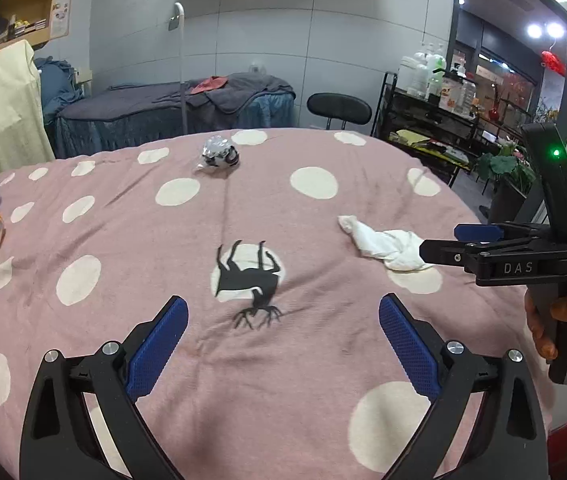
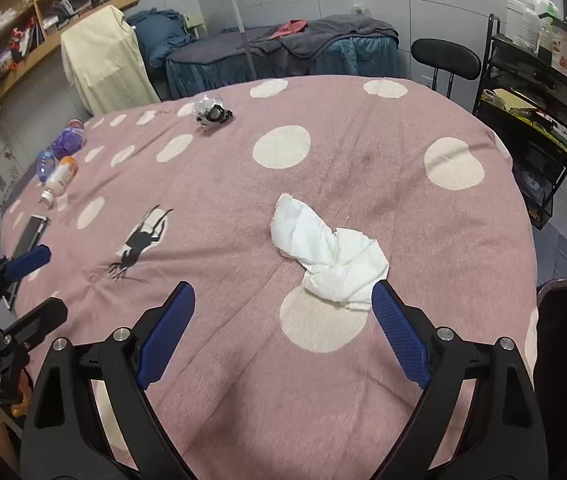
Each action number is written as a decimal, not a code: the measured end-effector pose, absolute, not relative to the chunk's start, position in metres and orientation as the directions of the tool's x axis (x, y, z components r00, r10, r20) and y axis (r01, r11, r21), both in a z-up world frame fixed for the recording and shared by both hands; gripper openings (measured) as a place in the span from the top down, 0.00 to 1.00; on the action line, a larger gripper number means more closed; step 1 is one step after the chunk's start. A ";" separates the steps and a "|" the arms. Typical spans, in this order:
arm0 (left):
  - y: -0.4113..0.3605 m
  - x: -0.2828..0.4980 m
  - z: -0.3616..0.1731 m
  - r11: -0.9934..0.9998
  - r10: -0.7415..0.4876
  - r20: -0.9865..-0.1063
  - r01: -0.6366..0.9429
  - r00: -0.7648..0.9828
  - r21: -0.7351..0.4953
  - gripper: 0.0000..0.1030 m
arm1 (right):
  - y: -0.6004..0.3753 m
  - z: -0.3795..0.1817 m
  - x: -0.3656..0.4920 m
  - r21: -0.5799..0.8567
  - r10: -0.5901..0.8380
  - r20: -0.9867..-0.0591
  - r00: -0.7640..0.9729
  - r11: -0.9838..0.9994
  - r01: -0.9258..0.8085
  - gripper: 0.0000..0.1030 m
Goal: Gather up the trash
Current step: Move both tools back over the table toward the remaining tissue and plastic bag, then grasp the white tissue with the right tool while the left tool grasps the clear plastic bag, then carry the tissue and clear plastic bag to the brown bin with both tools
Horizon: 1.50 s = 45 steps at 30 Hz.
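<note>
My right hand-held gripper (image 2: 283, 332) stands wide and empty, its right finger just at the near end of the crumpled white tissue (image 2: 329, 254). The tissue lies on the pink dotted cloth (image 2: 363, 152), long axis slanting away to the left. My left hand-held gripper (image 1: 283, 340), left of the tissue, is wide and empty too.
</note>
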State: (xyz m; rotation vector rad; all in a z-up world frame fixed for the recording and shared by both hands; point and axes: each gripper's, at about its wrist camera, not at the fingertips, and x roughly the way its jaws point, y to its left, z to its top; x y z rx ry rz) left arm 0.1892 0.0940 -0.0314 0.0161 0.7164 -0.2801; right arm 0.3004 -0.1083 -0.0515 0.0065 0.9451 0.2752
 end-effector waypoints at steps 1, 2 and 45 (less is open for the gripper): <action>0.098 0.198 -0.034 0.964 -0.237 -0.663 0.254 0.710 -0.073 0.08 | -0.104 -0.057 0.311 0.093 0.203 -0.820 0.534 0.970 -0.226 0.14; 0.101 0.205 -0.036 0.965 -0.230 -0.671 0.253 0.705 -0.064 0.08 | -0.103 -0.063 0.320 0.074 0.185 -0.837 0.514 0.971 -0.228 0.14; 0.100 0.392 -0.040 0.976 -0.205 -0.701 0.199 0.683 -0.092 0.58 | -0.111 -0.063 0.332 0.071 0.210 -0.839 0.501 0.957 -0.282 0.85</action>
